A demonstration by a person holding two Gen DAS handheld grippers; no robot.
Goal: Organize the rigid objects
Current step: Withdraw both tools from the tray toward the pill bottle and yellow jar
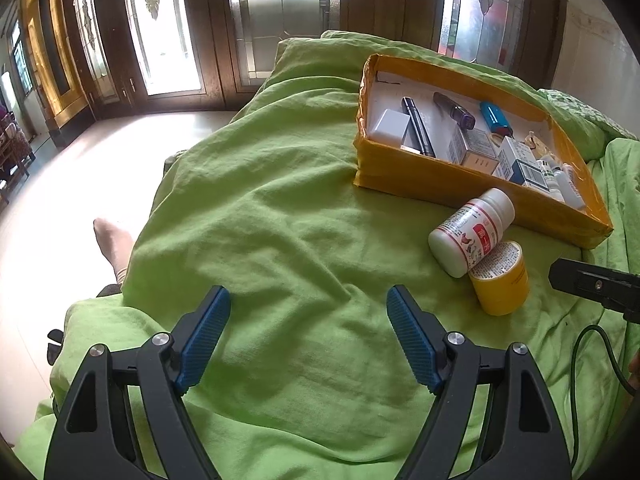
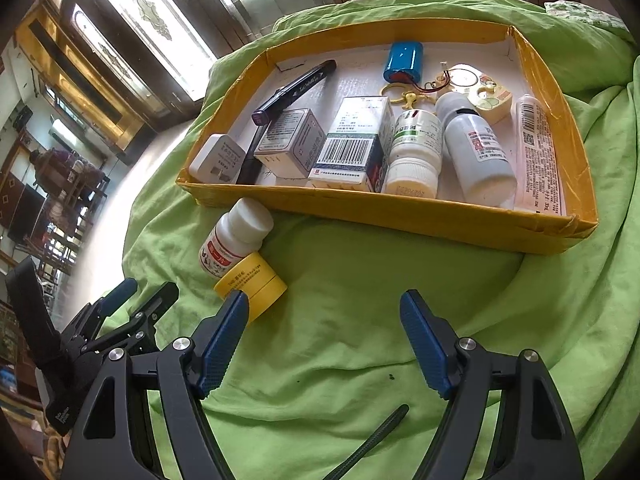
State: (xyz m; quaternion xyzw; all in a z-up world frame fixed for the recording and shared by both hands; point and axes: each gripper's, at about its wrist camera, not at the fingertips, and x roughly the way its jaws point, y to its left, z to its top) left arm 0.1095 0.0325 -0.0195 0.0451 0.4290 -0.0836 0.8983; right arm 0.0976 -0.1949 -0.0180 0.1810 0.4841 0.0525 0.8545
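Two containers, one white bottle and one yellow jar, lie outside the tray; both grippers gape empty.

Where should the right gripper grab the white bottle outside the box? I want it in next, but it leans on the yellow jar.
Probably across the labelled body of the white bottle, from above. It lies tilted against the yellow jar, so its sides are free. The right gripper is open.

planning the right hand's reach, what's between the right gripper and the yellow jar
Only bare green sheet. In the right wrist view the open right gripper has its left pad beside the yellow jar, nothing between.
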